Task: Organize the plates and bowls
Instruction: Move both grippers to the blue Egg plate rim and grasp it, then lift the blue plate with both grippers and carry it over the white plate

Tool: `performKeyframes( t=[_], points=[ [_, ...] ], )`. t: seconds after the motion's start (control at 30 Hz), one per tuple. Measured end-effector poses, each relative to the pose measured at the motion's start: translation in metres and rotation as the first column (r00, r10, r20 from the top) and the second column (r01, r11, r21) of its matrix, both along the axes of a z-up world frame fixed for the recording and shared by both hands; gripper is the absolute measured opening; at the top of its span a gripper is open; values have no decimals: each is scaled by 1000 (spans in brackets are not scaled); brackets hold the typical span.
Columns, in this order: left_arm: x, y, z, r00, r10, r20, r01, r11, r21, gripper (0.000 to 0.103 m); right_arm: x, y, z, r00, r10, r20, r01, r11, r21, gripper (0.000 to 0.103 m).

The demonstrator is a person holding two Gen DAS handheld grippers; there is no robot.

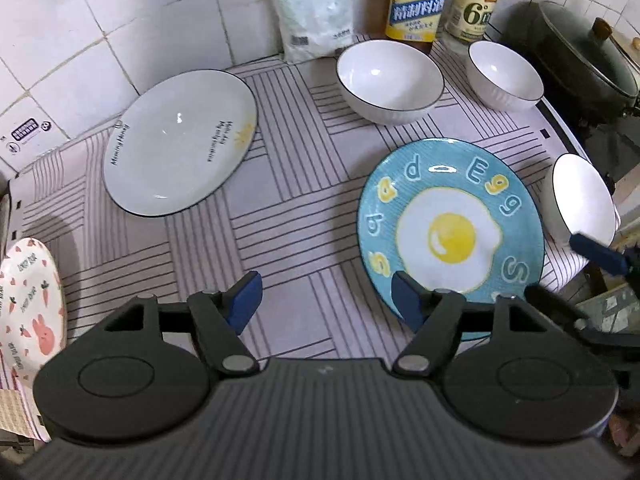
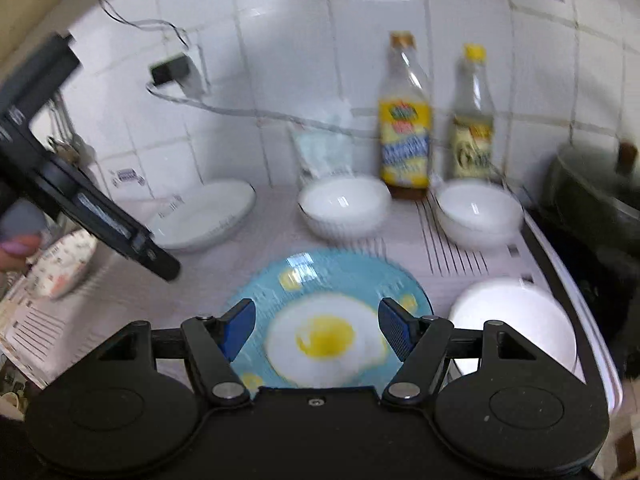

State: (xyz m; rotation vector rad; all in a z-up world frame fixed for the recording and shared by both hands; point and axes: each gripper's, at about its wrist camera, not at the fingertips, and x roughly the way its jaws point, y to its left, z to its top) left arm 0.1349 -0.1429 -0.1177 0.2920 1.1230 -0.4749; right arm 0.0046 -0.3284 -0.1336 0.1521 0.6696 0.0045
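Six pieces of crockery on a striped cloth (image 1: 304, 208), all empty, listed near to far from the grippers.

Left gripper (image 1: 326, 300): jaws spread, nothing between them, held over bare cloth. Right gripper (image 2: 316, 328): jaws spread, nothing gripped, held above the blue fried-egg plate (image 2: 332, 320).

1. Blue fried-egg plate (image 1: 452, 220): flat on the cloth, its near rim under the left gripper's right finger (image 1: 408, 300).
2. Rabbit-and-carrot plate (image 1: 28, 300): far left of the left gripper, at the cloth's edge.
3. White bowl (image 2: 516, 324): upright, just right of the blue plate.
4. White oval dish with lettering (image 1: 180, 144): ahead and left, well apart from the blue plate.
5. Two white bowls, dark-rimmed: larger (image 1: 390, 80) and smaller (image 1: 504, 76), side by side at the back.

Behind these: yellow-labelled bottle (image 1: 418, 0), clear bottle (image 1: 474, 0), white packet (image 1: 312, 16), all against the tiled wall. Lidded dark pan (image 1: 588, 56): far right.
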Motion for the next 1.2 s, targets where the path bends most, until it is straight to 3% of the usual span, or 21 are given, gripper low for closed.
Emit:
performKeyframes(
  t=[0.13, 0.4, 0.6, 0.8, 0.87, 0.97, 1.2],
  points=[
    [2, -14, -15, 999, -12, -44, 12, 1000, -1, 73, -2, -7, -25, 994, -24, -109, 19, 999, -46, 73],
    [10, -33, -45, 995, -9, -101, 11, 1000, 14, 75, -3, -24, -57, 985, -85, -148, 93, 994, 52, 73],
    [17, -41, -63, 993, -22, -116, 25, 999, 25, 71, 1, -25, -71, 980, -121, -156, 129, 991, 46, 50],
    [29, -44, -74, 988, -18, -150, 18, 1000, 4, 55, 7, -26, -75, 978, -135, -158, 149, 986, 81, 39],
    [31, -43, -76, 987, -23, -159, 20, 1000, -16, 40, 6, -28, -76, 975, -154, -157, 172, 980, 103, 36],
    [33, -44, -75, 983, -41, -181, 33, 998, -47, 27, 5, -33, -78, 971, -181, -156, 203, 969, 142, 32],
    [35, -48, -76, 982, -44, -186, 34, 998, -57, 25, 5, -42, -81, 962, -209, -177, 246, 944, 221, 28]
  ],
)
